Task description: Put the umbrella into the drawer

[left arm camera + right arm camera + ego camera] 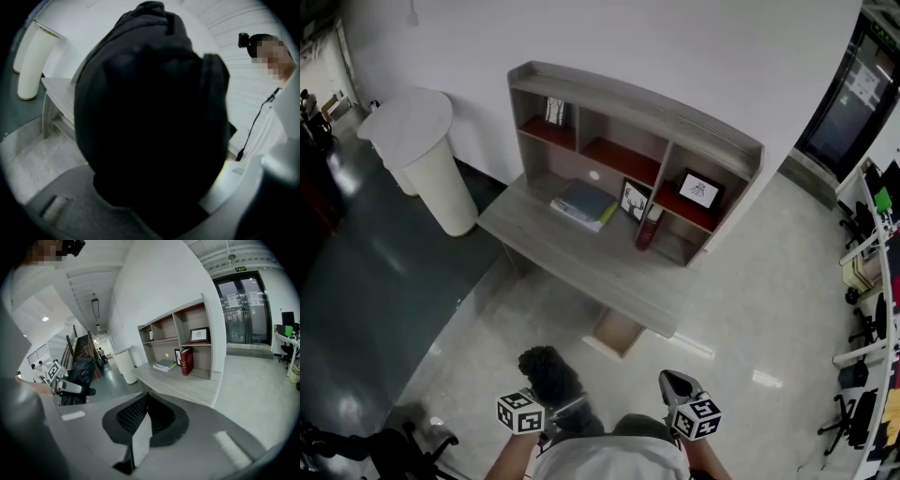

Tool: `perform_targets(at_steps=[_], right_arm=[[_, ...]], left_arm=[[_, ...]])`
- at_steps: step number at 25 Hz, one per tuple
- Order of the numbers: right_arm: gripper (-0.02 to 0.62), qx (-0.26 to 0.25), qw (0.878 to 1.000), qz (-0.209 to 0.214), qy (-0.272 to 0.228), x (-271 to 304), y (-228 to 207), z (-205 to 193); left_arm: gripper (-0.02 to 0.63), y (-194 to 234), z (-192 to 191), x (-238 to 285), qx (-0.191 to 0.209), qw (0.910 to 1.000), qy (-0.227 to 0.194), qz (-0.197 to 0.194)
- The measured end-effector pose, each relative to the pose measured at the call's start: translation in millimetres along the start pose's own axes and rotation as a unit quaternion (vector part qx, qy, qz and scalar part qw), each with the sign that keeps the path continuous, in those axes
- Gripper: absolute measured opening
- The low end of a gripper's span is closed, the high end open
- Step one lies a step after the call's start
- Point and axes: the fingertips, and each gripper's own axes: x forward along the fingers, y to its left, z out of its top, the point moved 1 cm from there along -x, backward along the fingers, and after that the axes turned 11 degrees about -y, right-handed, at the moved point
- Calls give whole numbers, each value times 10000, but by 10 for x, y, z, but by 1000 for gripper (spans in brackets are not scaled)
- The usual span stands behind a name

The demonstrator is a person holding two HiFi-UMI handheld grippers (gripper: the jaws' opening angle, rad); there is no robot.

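In the head view the folded black umbrella (549, 373) sticks up from my left gripper (564, 403), which is shut on it near the picture's bottom edge. The umbrella (150, 108) fills the left gripper view, with the grey jaws pressed against its lower part. My right gripper (677, 382) is beside it on the right, shut and empty. In the right gripper view the jaws (146, 401) meet tip to tip, and the umbrella (80, 376) shows at the left. The drawer (606, 346) stands pulled out under the grey desk (581, 258), a little ahead of both grippers.
On the desk are a shelf unit (637, 131), a stack of books (584, 203), a red book (647, 229) and picture frames (698, 190). A white round stand (427, 164) is left of the desk. Glass doors (848, 94) and office chairs (862, 328) are at the right.
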Motion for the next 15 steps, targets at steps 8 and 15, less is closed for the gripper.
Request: perform_targets(at_steps=[8,15], right_arm=[[5,152,9994,-320,51,63,-113,-60],[6,68,9992,-301,250,338,-418,-113]], left_arm=[[265,168,13,225,-57,9992,326,-226],[265,455,-75,603,-151,9979,608,-186]])
